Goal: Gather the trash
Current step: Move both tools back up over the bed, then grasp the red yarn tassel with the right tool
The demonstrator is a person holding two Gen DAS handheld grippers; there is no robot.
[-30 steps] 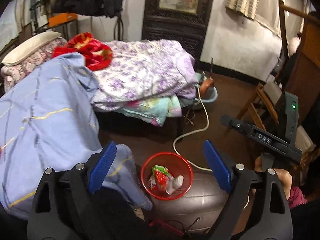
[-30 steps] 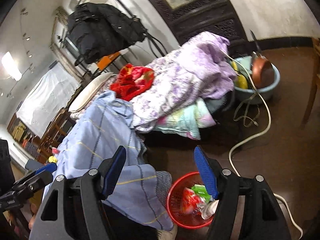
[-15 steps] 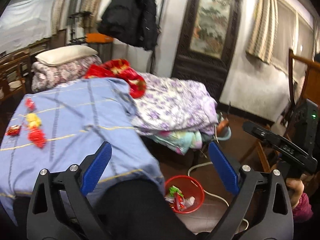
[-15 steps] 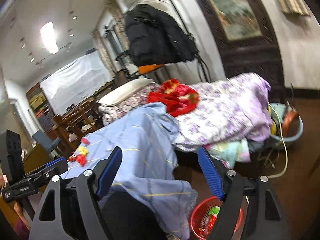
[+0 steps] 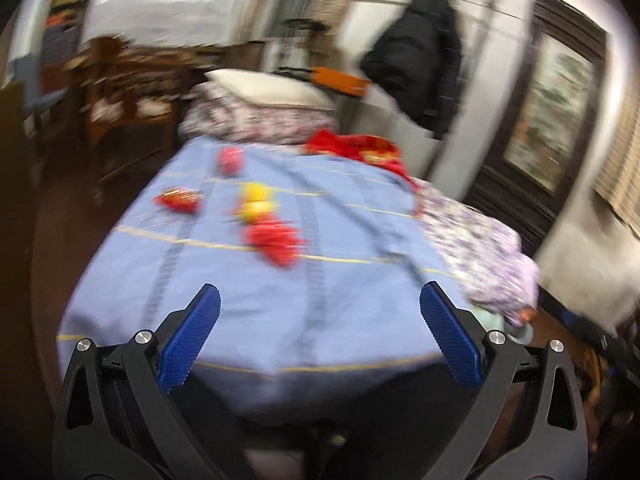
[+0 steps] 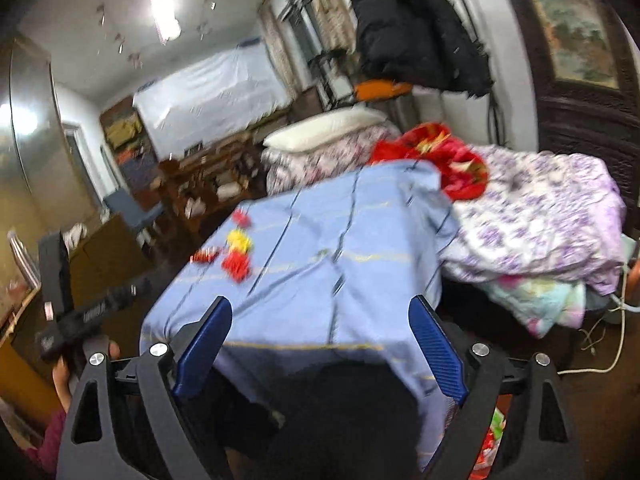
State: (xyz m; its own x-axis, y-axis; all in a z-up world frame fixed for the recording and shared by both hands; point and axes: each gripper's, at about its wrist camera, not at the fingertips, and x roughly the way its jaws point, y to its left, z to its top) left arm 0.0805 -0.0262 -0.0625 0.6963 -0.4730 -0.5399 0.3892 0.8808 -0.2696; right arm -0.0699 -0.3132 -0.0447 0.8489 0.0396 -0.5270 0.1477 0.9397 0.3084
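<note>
Left gripper [image 5: 320, 308]: we see blue-padded jaws spread wide, just opened further, nothing between them.
Right gripper [image 6: 322, 320]: likewise wide, just opened further, empty.
Right view only: red mesh plastic waste basket [image 6: 488, 446] with wrappers, low beside the table.
Trash: blurred red and yellow crumpled wrappers [image 5: 268, 232] lie well ahead on the pale blue striped tablecloth [image 5: 340, 292].
Far: black padded jacket [image 5: 424, 60] hanging.
</note>
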